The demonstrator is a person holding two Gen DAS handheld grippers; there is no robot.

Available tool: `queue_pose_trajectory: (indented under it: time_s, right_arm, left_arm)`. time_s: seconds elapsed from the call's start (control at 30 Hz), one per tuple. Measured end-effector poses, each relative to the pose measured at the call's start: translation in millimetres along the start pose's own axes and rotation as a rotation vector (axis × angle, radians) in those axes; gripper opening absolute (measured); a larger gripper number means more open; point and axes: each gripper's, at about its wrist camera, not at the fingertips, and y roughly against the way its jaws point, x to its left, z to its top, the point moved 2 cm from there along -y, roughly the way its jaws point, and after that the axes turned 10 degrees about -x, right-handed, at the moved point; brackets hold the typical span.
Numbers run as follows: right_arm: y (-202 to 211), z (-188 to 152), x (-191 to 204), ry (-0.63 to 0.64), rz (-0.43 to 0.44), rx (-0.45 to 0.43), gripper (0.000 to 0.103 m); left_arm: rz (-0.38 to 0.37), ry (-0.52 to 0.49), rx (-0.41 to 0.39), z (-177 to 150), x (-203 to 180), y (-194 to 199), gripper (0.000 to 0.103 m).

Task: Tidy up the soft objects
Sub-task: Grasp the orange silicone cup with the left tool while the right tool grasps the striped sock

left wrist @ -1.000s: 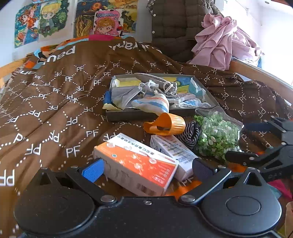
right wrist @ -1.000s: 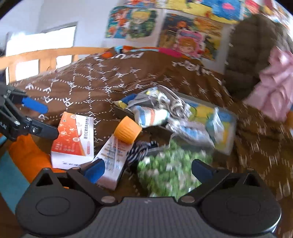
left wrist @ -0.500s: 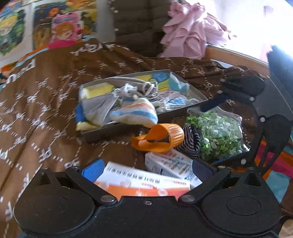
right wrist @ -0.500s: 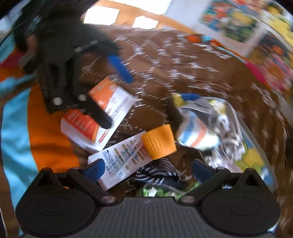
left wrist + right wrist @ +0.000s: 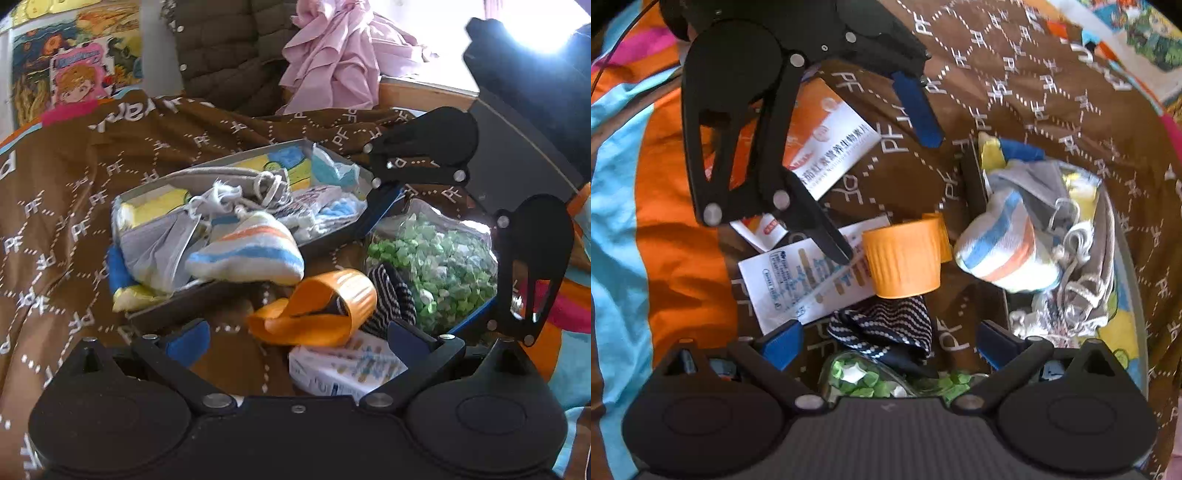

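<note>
A dark striped sock (image 5: 886, 328) lies on the brown blanket between the open fingers of my right gripper (image 5: 890, 343), which looks down on it. The sock (image 5: 391, 299) sits behind an orange cup (image 5: 317, 310) tipped on its side. My left gripper (image 5: 295, 336) stands open just short of the cup. A grey tray (image 5: 177, 299) holds several soft things, with a white sock banded in blue and orange (image 5: 247, 254) hanging over its front edge. My right gripper (image 5: 428, 258) hovers over a bag of green pieces (image 5: 432, 266). My left gripper (image 5: 888, 199) shows open above the boxes.
A white printed box (image 5: 809, 280) lies under the orange cup (image 5: 905, 258), with an orange-and-white box (image 5: 827, 144) beside it. The bag of green pieces (image 5: 860, 376) sits under my right gripper. A pink cloth (image 5: 340, 55) and a padded jacket (image 5: 229, 48) lie behind the tray.
My right gripper has swung over the pile and now looks down on the dark striped sock. My left gripper has moved forward past the orange-and-white box toward the cup.
</note>
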Motion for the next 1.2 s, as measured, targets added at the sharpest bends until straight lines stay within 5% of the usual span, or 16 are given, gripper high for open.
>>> queue_pose_trajectory:
  time_s: [0.3, 0.6, 0.9, 1.2]
  right_arm:
    - [-13.3, 1.3, -1.2, 0.033, 0.005, 0.07, 0.087]
    - [-26.4, 3.5, -8.5, -0.05, 0.022, 0.122, 0.077]
    - [-45.1, 4.3, -21.5, -0.145, 0.072, 0.183, 0.069]
    - [-46.9, 7.7, -21.6, -0.208, 0.108, 0.187, 0.04]
  left_arm:
    - [-0.076, -0.069, -0.03, 7.0, -3.9, -20.8, 0.102]
    - [-0.144, -0.082, -0.041, 10.6, -7.5, -29.7, 0.077]
    - [-0.171, -0.101, 0.057, 2.2, -12.9, -39.4, 0.052]
    - [-0.165, -0.066, 0.064, 0.1, -9.4, -32.5, 0.035]
